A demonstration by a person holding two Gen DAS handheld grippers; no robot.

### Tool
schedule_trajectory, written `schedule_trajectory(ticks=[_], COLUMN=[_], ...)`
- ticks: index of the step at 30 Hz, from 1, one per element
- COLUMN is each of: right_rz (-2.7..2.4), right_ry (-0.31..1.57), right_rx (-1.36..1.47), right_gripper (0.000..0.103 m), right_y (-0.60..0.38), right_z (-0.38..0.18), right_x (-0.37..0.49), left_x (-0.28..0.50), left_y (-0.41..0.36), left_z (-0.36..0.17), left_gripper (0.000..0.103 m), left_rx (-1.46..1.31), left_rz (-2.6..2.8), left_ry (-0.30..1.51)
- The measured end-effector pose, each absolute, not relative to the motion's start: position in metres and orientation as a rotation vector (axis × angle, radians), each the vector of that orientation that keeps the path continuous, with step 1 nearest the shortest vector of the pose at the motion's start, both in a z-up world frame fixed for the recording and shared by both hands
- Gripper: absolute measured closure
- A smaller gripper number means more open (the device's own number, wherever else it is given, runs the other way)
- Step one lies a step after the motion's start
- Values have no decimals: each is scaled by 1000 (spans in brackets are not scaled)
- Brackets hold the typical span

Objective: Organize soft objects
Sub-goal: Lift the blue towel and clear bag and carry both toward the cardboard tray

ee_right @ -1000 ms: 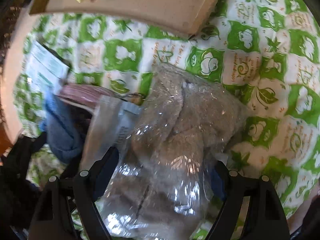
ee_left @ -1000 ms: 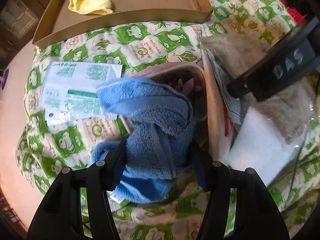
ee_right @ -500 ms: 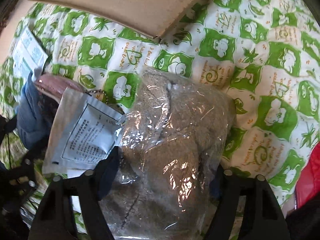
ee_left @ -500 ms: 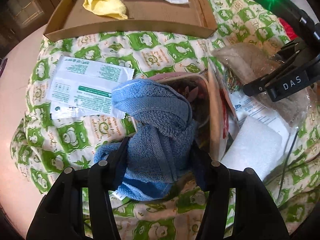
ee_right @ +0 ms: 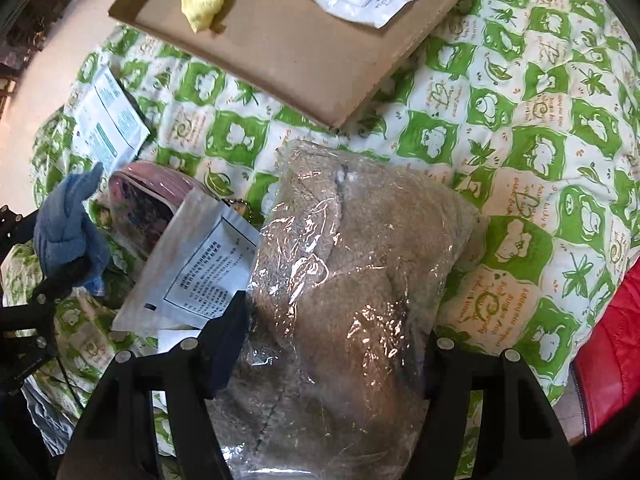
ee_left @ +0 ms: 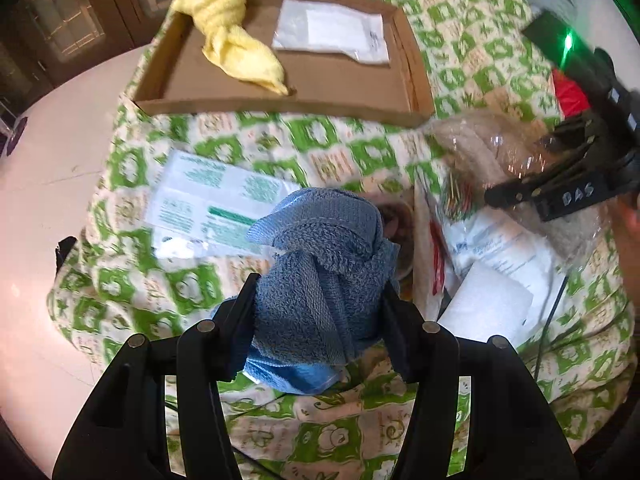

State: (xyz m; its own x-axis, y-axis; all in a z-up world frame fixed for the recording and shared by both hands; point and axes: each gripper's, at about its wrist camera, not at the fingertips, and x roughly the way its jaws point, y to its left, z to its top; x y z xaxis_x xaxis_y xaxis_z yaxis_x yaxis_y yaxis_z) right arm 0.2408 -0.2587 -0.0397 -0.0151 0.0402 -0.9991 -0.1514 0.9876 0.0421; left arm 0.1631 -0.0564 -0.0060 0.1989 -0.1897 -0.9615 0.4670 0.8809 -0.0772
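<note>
My left gripper [ee_left: 320, 300] is shut on a blue towel [ee_left: 320, 264] and holds it above the green-patterned quilt [ee_left: 340, 144]. The towel also shows in the right wrist view [ee_right: 66, 236]. My right gripper [ee_right: 332, 320] is shut on a brown plush fabric in a clear plastic bag [ee_right: 352, 264], lifted above the quilt [ee_right: 520, 120]; it also shows in the left wrist view [ee_left: 500, 152]. A shallow cardboard tray [ee_left: 320, 80] at the far side holds a yellow towel [ee_left: 232, 40] and a white packet [ee_left: 332, 28].
A white and green packet [ee_left: 212, 204] lies on the quilt at the left. A pink pouch [ee_right: 140, 200], a white printed bag [ee_right: 200, 272] and a white foam sheet [ee_left: 488, 308] lie between the grippers. A red garment [ee_right: 612, 352] is at the right edge.
Both grippers have risen and pulled back with their loads. The blue towel and the bagged plush are higher above the quilt, and more of the cardboard tray is in view.
</note>
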Motion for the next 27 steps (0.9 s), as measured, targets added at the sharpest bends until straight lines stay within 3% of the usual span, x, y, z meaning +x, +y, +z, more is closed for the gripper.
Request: schedule_trajectory(ticks=[19,27], right_rz=[185,195], right_ry=[1534,1527], right_rx=[-64,-58], right_gripper=[36,36], right_y=[-261,-258], right_z=[-16,-12], right_x=[239,237], left_x=[207,211], left_y=[-49,-48], left_z=[49,48], left_gripper=[48,48], left_rx=[165,157], left_rz=[-412,-398], left_ry=[1199,1203])
